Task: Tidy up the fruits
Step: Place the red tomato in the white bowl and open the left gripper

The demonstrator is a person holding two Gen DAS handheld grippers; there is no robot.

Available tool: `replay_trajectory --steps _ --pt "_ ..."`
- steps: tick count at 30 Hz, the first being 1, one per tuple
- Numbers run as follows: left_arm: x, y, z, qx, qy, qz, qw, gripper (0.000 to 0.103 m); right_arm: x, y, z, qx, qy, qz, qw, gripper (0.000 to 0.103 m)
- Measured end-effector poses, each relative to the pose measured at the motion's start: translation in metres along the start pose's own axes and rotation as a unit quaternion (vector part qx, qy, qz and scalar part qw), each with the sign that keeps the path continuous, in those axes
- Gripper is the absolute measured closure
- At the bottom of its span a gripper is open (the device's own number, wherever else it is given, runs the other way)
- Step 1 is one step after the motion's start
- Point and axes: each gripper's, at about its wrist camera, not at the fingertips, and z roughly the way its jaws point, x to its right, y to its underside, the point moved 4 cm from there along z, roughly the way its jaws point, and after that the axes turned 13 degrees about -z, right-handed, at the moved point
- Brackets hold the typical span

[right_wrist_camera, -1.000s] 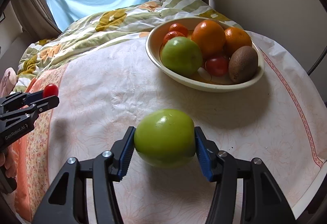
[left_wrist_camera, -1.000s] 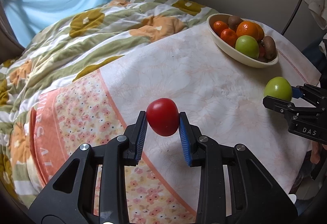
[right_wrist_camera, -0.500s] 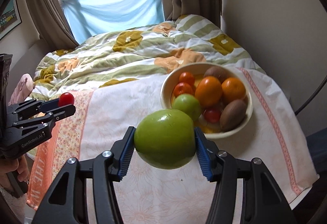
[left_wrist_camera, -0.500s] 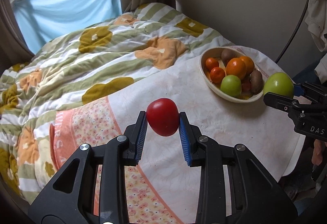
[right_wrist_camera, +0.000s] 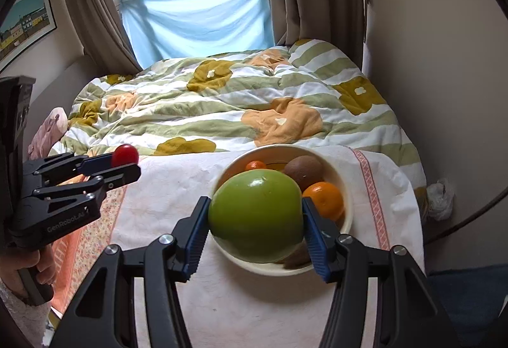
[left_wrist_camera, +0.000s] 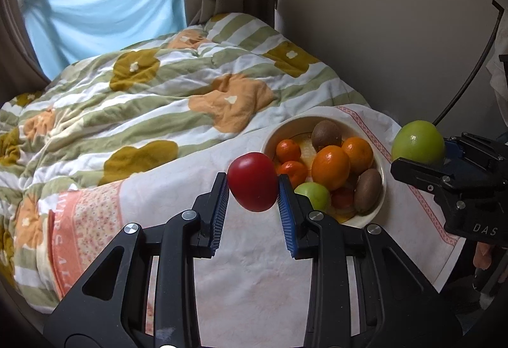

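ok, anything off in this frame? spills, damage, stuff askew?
Nothing stands out. The bowl sits upright on the cloth, fruit inside, nothing spilled. The left gripper holds the red tomato squarely; the right gripper holds the green apple the same way.

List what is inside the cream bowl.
The cream bowl holds two kiwis, two oranges, two smaller tangerines, a green apple and a red fruit, partly hidden. Anything beneath them is covered.
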Motion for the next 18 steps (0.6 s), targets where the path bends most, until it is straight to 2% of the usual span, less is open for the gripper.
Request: replay_trajectory --steps 10,18 --pt "0.045 -0.022 0.075 -0.025 -0.009 0.002 0.9996 0.069 0.049 0.012 0.032 -0.019 -0.033 -0.019 0.999 0.051" --pt "0.062 -0.029 0.126 -0.053 -0.017 0.010 0.9984 0.069 0.062 0.021 0.048 -0.027 -0.063 -0.028 0.997 0.051"
